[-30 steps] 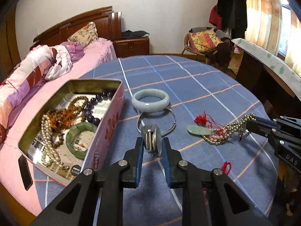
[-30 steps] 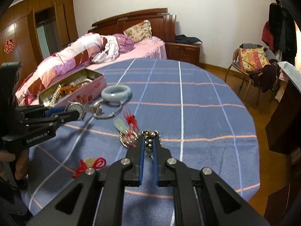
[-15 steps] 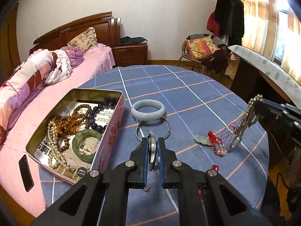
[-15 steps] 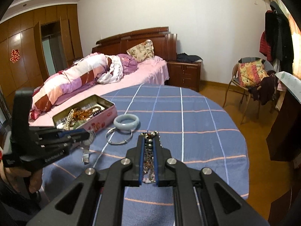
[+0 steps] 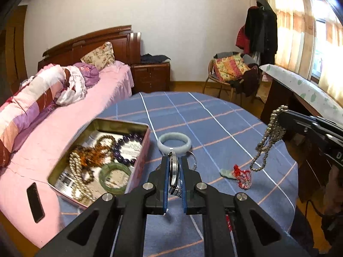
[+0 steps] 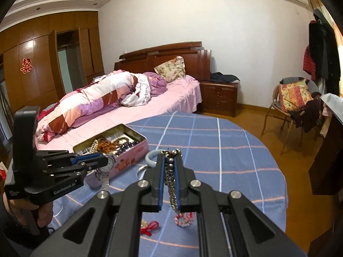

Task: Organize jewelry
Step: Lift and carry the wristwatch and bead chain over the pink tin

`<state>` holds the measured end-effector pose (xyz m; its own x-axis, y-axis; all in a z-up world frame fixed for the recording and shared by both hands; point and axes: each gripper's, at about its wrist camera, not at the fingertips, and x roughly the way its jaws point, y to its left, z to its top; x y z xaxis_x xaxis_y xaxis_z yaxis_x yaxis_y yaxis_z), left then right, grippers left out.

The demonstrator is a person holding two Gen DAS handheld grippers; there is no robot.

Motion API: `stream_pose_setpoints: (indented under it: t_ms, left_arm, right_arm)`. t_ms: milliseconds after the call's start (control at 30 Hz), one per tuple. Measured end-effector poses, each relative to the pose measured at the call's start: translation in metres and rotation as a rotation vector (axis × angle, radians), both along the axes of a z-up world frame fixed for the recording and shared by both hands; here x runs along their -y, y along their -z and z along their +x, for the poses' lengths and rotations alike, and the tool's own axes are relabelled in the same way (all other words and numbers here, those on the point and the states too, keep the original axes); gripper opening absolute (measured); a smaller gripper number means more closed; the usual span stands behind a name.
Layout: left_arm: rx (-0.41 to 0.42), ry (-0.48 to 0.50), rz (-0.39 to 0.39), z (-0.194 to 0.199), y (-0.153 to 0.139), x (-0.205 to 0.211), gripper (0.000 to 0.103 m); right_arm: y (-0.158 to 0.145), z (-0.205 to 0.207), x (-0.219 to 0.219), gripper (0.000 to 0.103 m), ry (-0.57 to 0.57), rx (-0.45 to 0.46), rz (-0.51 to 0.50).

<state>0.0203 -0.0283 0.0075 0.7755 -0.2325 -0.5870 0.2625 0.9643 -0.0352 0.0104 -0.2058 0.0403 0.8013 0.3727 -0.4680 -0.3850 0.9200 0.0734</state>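
We see left gripper clamped on watch, face edge-on between fingers, strap dangling below. Tin of beads just left of fingers, pale bangle just beyond tips. Right gripper pinching bead necklace, chain hanging down between fingers, clear above blue tablecloth.

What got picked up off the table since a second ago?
The left gripper closed on the watch and lifted it. The right gripper raised the beaded necklace off the cloth. The tin and pale bangle stayed put.
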Motion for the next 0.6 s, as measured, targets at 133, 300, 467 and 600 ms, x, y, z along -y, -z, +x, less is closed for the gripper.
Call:
stream_pose_setpoints:
  t_ms: [133, 300, 467, 600]
  left_arm:
    - [0.029, -0.02, -0.003, 0.001, -0.013, -0.014, 0.008]
    - [0.057, -0.071, 0.005, 0.007, -0.025, -0.037, 0.008]
    - [0.08, -0.13, 0.015, 0.016, -0.033, -0.064, 0.008]
    - [0.088, -0.173, 0.015, 0.023, -0.036, -0.083, 0.008]
  right_arm:
    - [-0.008, 0.004, -0.013, 0.011, -0.032, 0.023, -0.016]
    - [-0.019, 0.011, -0.03, 0.011, -0.075, 0.048, -0.02]
    - [-0.025, 0.021, -0.052, 0.011, -0.122, 0.059, -0.03]
    - [-0.028, 0.026, -0.069, 0.011, -0.158, 0.066, -0.041]
